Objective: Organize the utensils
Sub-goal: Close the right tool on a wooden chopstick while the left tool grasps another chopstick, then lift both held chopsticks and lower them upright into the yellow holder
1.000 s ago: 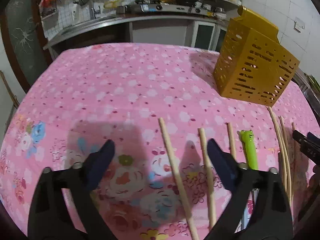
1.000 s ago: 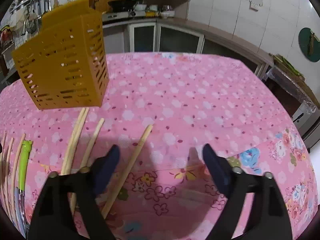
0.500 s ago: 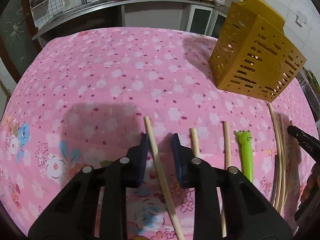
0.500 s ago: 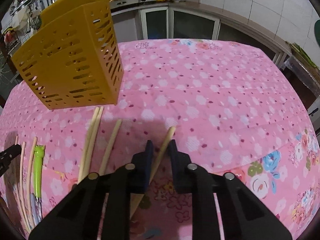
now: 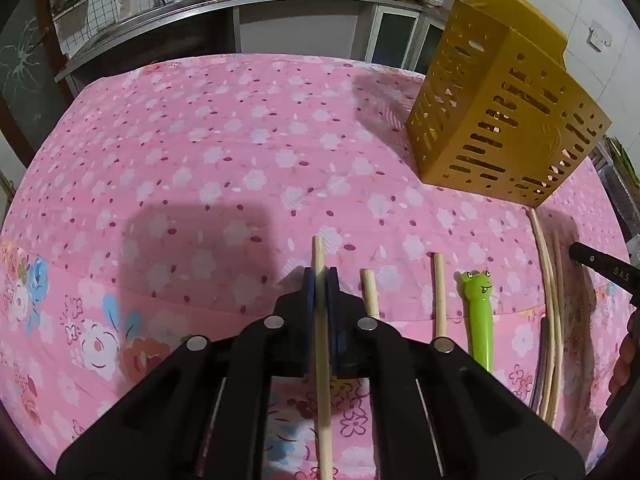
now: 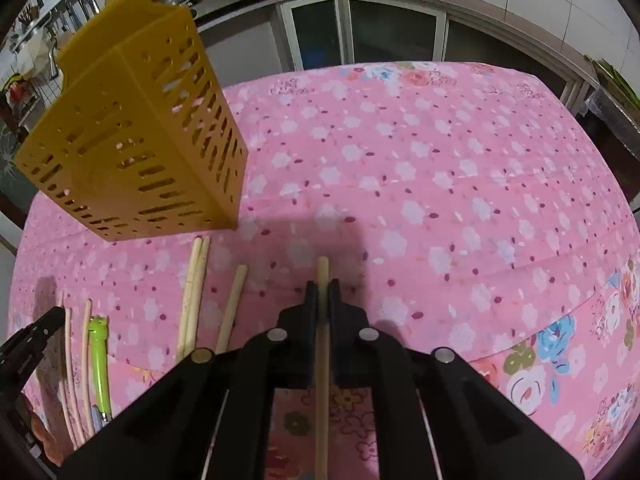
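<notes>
Left wrist view: the left gripper (image 5: pixel 320 280) has just closed and now pinches one wooden chopstick (image 5: pixel 322 360) between its blue pads. The stick's long axis runs along the fingers, its blunt end past the fingertips, pointing away from the camera toward the far side of the pink flowered tablecloth (image 5: pixel 220 152). To the right lie two more loose chopsticks (image 5: pixel 370 292), roughly parallel to the held one, then one green frog-headed utensil (image 5: pixel 478 312), head pointing away. Further right, a close pair of thin sticks (image 5: pixel 546 300) runs toward the yellow slotted holder (image 5: pixel 504 120), which stands on the cloth at upper right. One black tip of the other gripper shows at the right edge.

Right wrist view: the right gripper (image 6: pixel 323 286) has also just closed and clamps one chopstick (image 6: pixel 322 360), its axis along the fingers, its end pointing away. To the left lie three chopsticks on the cloth: a touching pair (image 6: pixel 194 288) and a single (image 6: pixel 232 304), all pointing toward the holder (image 6: pixel 132 140). Further left are the frog utensil (image 6: pixel 98 348) and two thin pale sticks (image 6: pixel 76 360).
</notes>
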Demonstrator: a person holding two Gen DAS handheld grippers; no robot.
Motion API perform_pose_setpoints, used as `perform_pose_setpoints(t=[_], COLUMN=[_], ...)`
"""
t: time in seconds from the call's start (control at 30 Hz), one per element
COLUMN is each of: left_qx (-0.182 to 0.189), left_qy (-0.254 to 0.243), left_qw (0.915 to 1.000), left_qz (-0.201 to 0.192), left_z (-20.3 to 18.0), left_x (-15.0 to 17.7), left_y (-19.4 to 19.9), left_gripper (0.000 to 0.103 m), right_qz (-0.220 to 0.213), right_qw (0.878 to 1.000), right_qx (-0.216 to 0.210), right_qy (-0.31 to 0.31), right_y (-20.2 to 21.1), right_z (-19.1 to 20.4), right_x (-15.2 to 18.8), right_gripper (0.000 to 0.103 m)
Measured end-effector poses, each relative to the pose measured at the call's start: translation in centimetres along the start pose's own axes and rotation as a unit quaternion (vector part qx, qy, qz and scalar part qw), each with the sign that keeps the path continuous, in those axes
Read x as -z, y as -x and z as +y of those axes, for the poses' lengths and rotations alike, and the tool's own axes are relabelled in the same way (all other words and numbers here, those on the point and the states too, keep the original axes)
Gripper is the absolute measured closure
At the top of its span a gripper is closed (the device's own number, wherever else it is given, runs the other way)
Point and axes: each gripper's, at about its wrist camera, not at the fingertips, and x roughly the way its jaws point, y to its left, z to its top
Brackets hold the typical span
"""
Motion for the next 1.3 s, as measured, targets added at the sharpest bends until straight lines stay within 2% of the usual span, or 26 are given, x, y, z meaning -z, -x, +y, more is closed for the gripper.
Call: perform_pose_setpoints(t=[0.3, 0.57, 0.7, 0.93, 1.1, 1.3], left_qx=[0.021, 0.064, 0.074, 0.085, 0.098, 0.098], left_qy=[0.003, 0.0, -0.008, -0.031, -0.038, -0.035], left_qw=[0.9988, 0.9891, 0.9823, 0.9648, 0.9555, 0.9413], left_qz=[-0.044, -0.133, -0.172, -0.247, -0.276, -0.321], left_z=[-0.5, -1.4, -2.1, -4.1, -5.4, -6.9], left_x=[-0.5, -1.7, -2.5, -4.0, -6.4, -10.3], left_y=[3.7, 9.4, 11.8, 16.2, 18.9, 21.0], left_gripper=[0.099, 0.099, 0.099, 0.099, 0.099, 0.099], right_qz=[-0.052, -0.157, -0.221, -0.28, -0.34, -0.409], right_qw=[0.998, 0.984, 0.97, 0.95, 0.926, 0.898], right_qx=[-0.038, -0.081, -0.098, -0.139, -0.16, -0.163], right_qy=[-0.004, 0.009, 0.02, 0.024, 0.025, 0.02], right_y=[4.2, 9.6, 12.3, 14.9, 17.4, 19.6], right_z=[-0.2, 0.4, 0.9, 1.5, 2.0, 3.3], right_x=[0.3, -0.2, -0.5, -1.5, -3.4, -6.3], right_gripper=[0.097, 0.097, 0.097, 0.097, 0.097, 0.097])
